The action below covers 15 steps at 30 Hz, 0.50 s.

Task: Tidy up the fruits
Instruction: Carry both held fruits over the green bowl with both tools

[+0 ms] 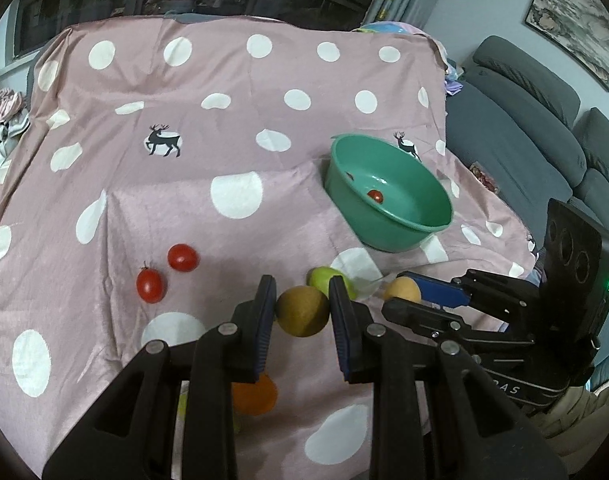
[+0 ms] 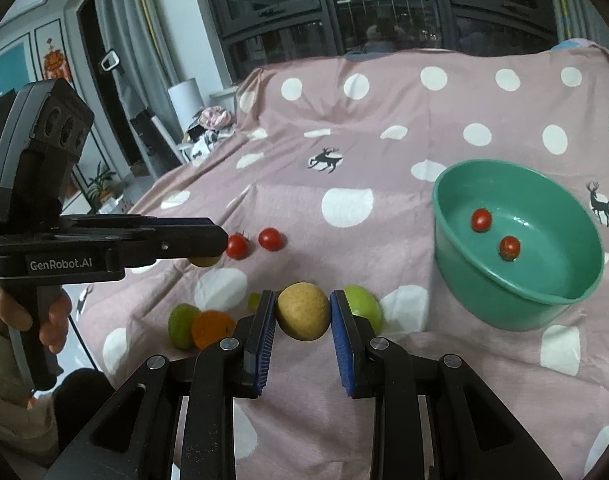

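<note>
Two tomatoes (image 2: 481, 219) lie in the green bowl (image 2: 544, 304). Left tongs (image 1: 302, 300) grip a brownish fruit (image 1: 302, 316); right tongs (image 2: 302, 312) grip a yellowish fruit (image 2: 303, 316). Several fruits remain on the desk (image 2: 384, 240).

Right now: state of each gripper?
Left gripper: closed on the tan round fruit.
Right gripper: closed on the yellow-brown fruit.
</note>
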### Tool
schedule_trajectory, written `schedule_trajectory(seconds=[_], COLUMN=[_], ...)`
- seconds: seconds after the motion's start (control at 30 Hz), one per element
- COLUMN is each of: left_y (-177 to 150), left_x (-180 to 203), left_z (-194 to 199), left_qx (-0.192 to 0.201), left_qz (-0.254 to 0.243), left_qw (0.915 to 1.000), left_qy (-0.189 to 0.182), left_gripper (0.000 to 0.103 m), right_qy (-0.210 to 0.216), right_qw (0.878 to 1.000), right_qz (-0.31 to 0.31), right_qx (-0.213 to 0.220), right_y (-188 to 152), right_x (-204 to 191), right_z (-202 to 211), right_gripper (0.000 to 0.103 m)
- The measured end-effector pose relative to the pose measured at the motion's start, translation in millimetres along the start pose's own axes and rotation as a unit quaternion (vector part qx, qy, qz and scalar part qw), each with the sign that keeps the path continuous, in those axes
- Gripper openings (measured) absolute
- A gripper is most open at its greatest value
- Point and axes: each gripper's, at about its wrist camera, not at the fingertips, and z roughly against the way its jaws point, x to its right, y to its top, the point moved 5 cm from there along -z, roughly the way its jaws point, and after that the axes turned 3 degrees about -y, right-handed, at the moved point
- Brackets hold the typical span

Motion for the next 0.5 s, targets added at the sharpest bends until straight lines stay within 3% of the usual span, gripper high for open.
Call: schedule_trajectory(seconds=[0.5], left_y=[20], left_x=[26], left_z=[-13], left_qx=[0.010], left_qz=[-0.025], left_qw=[0.9994], left_qy=[-0.022], left_gripper=[0.027], right_qy=[-0.015], right_qw=[0.999], right_qz=[-0.029], right_qx=[0.028], right_y=[3], right_x=[30], right_z=[14], right_gripper=[0.029])
